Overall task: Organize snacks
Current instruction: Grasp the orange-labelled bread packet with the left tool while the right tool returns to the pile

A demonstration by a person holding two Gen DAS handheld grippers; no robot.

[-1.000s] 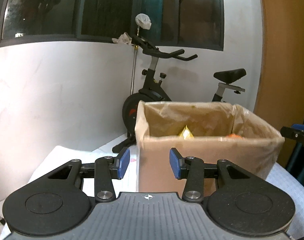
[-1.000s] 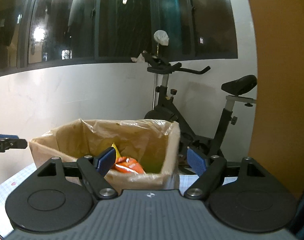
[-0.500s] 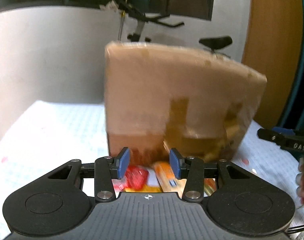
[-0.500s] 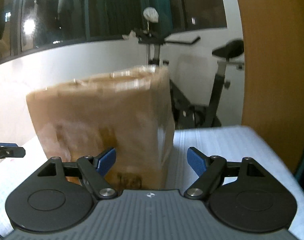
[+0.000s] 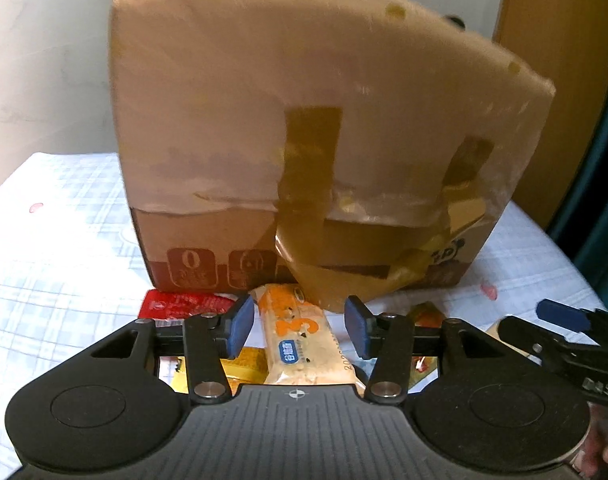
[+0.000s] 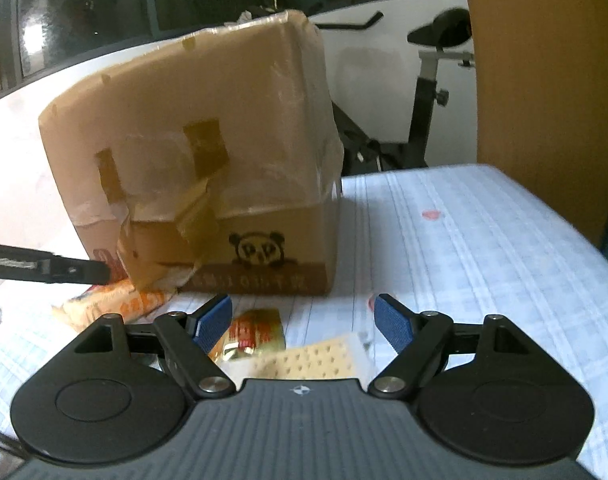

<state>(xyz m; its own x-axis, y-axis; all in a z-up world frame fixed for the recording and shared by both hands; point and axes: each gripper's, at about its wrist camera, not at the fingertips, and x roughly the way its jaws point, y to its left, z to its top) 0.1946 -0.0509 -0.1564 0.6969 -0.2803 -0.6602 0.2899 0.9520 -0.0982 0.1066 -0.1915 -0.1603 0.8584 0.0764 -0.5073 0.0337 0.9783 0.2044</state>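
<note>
A taped cardboard box [image 5: 304, 140] [image 6: 208, 160] stands on the checked tablecloth, with snack packs lying in front of it. My left gripper [image 5: 298, 326] hovers over an orange-and-white biscuit pack [image 5: 300, 340]; its jaws are opening, and the pads stand clear of the pack's sides. A red packet [image 5: 180, 304] lies to its left, yellow packets below it. My right gripper [image 6: 304, 322] is open above a gold-and-red packet [image 6: 252, 332] and a cracker pack [image 6: 315, 360], touching neither. The biscuit pack [image 6: 116, 300] shows at the left of the right wrist view.
The checked tablecloth [image 6: 483, 248] stretches out to the right of the box. An exercise bike [image 6: 419, 120] stands behind the table by a wooden panel [image 6: 543, 60]. The right gripper's finger [image 5: 559, 320] reaches in at the lower right of the left wrist view.
Both grippers dropped from above the box's open top to the table in front of it and tilted down. Snack packs came into view. The left jaws widened slightly.
</note>
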